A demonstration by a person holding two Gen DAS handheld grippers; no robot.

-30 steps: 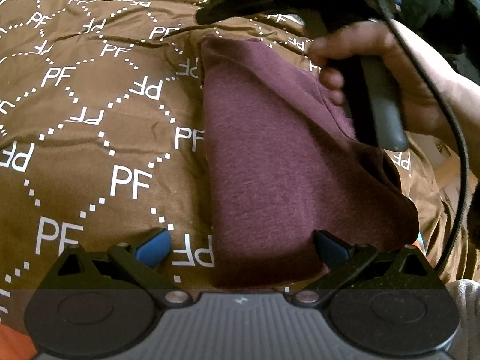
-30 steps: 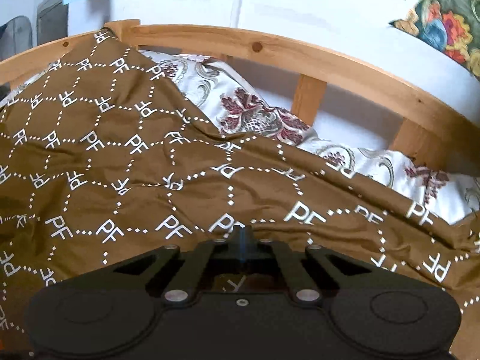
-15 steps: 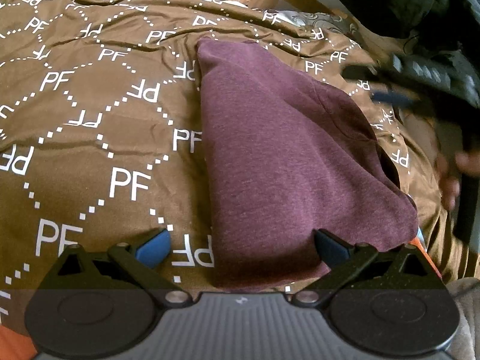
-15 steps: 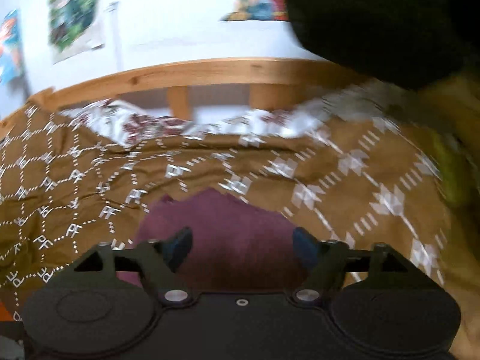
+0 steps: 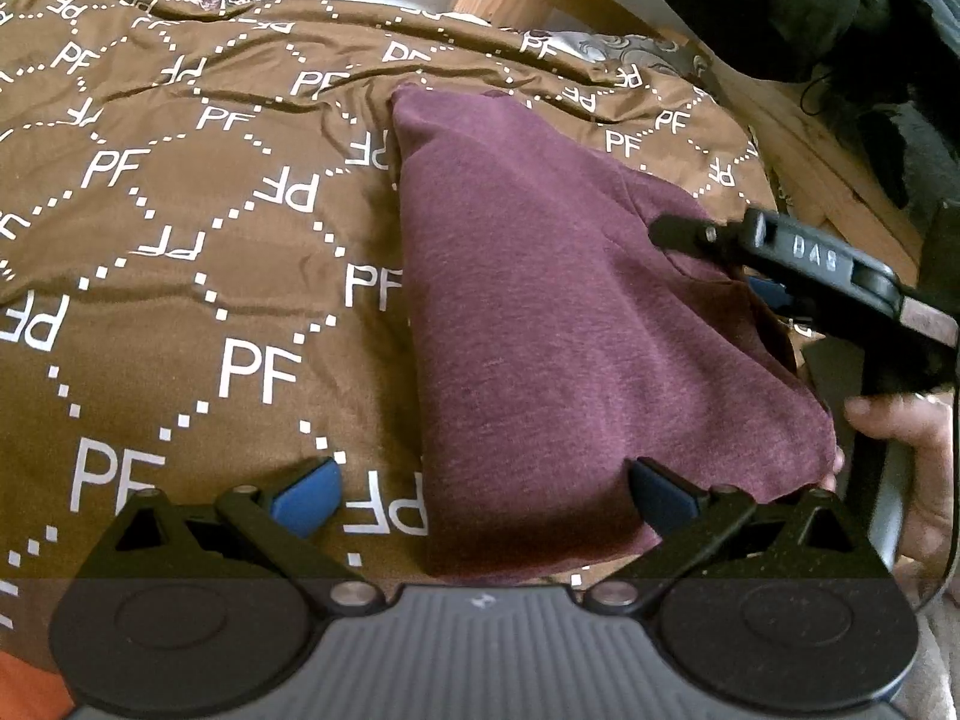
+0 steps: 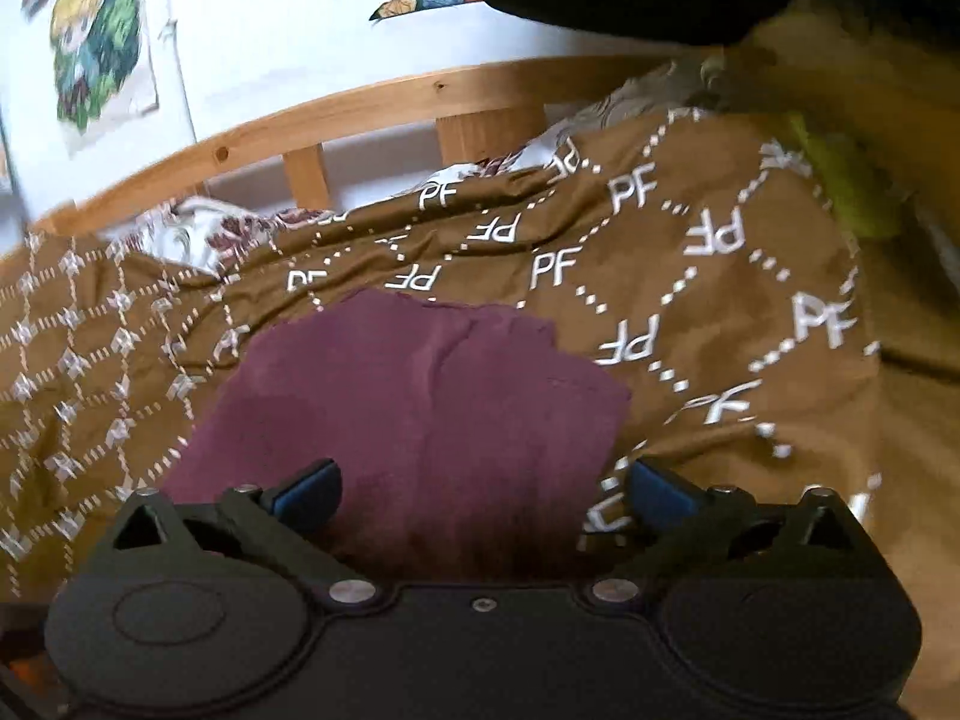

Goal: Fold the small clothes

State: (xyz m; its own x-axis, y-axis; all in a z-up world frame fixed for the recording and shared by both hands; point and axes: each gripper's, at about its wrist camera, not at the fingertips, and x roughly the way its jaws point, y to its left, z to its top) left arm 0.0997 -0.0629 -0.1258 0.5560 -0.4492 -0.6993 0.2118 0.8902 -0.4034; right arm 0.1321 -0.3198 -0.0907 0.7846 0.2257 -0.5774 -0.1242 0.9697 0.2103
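A maroon garment (image 5: 564,324) lies folded into a long strip on the brown "PF" bedspread (image 5: 180,240). My left gripper (image 5: 480,495) is open at its near end, with the right fingertip over the cloth and the left one over the bedspread. My right gripper (image 6: 480,489) is open just above the garment (image 6: 420,396) at its right side. In the left wrist view it (image 5: 774,264) reaches in from the right, over the garment's right edge, held by a hand (image 5: 912,468).
A wooden bed rail (image 6: 360,114) and a floral pillow (image 6: 192,228) lie beyond the bedspread. Posters (image 6: 102,54) hang on the white wall. A person in dark clothing (image 5: 810,6) stands at the right edge of the bed.
The right gripper has opened and swung from over the garment's far end round to its right side, dropping close to the cloth. The left gripper has barely moved.
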